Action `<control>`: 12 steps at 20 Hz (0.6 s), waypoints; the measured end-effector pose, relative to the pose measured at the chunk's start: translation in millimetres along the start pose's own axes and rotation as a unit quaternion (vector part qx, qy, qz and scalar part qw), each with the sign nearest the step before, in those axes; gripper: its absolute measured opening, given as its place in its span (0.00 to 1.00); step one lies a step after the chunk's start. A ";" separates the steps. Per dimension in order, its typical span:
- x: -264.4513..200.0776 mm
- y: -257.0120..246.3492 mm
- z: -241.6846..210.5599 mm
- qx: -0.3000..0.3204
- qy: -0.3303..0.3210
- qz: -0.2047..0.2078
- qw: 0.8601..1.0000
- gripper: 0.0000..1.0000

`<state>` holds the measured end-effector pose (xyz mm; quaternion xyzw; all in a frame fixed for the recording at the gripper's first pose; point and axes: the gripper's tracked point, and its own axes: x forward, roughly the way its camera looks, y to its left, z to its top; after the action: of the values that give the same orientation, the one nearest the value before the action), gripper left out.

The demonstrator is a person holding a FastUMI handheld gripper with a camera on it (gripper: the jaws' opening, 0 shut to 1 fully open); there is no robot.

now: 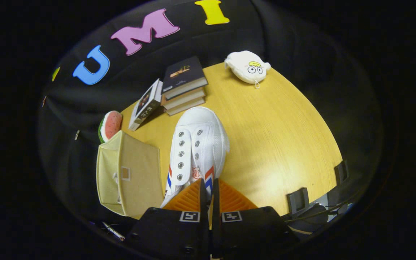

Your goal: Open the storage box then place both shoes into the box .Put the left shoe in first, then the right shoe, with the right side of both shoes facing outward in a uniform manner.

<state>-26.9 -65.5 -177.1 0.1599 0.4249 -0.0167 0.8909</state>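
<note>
Above the table (284, 137), the jaws pinch the white shoe (197, 148). It is not in the box (132, 173) yet. No shoe looks packed.

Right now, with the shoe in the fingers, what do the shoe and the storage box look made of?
The white shoe, pinched at its heel end by the gripper, looks like matte woven canvas with metal lace eyelets. The pale yellow storage box beside it looks like fabric over stiff panels, judging by its flat matte sides and stitched edges, though that is uncertain.
</note>
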 end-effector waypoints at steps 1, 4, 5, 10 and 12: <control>-6.1 17.7 4.1 -0.003 -0.008 0.011 1.000 0.07; -21.3 70.2 7.9 -0.012 -0.017 0.046 0.999 0.07; -24.7 88.6 7.5 -0.011 -0.018 0.060 0.998 0.07; -26.3 173.8 1.0 -0.005 -0.002 0.127 0.992 0.07; -20.8 197.7 -5.0 -0.008 0.002 0.137 0.991 0.07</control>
<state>-11.2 121.3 -110.7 0.2090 0.4009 0.1093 0.8852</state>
